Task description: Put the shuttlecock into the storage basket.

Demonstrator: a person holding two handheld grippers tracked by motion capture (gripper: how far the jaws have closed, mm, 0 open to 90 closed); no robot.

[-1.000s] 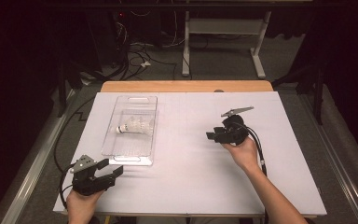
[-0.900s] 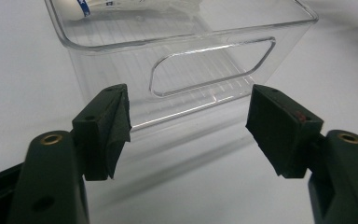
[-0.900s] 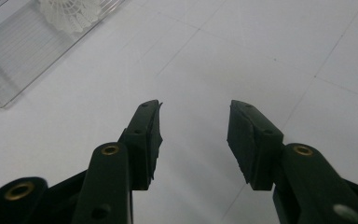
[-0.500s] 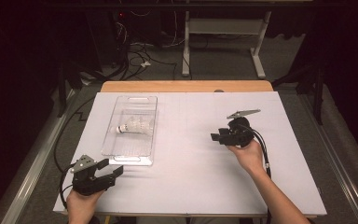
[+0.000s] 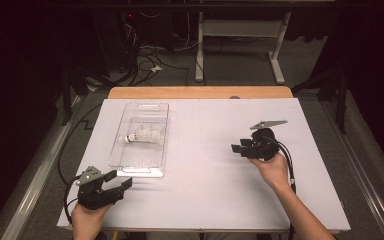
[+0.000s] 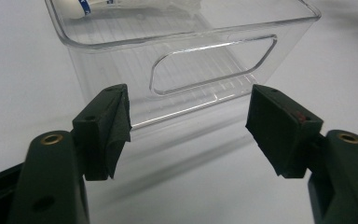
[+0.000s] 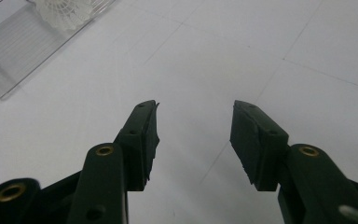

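Both grippers empty, before any grasp.
Left gripper (image 5: pixel 122 183), jaws wide apart, sits just short of the clear bin (image 5: pixel 121 145); the shuttlecock (image 5: pixel 144 135) lies inside, beyond. Right gripper (image 5: pixel 237 149), likewise agape, hovers well apart over the worktop (image 5: pixel 205 190). Likely next: reaching in.

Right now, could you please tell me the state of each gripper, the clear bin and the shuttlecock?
Left gripper: open, empty, aimed at the handle end of the bin.
Right gripper: open, empty, above bare table.
Clear plastic bin: upright on the table, no lid, not gripped.
Shuttlecock: lying on its side inside the bin.
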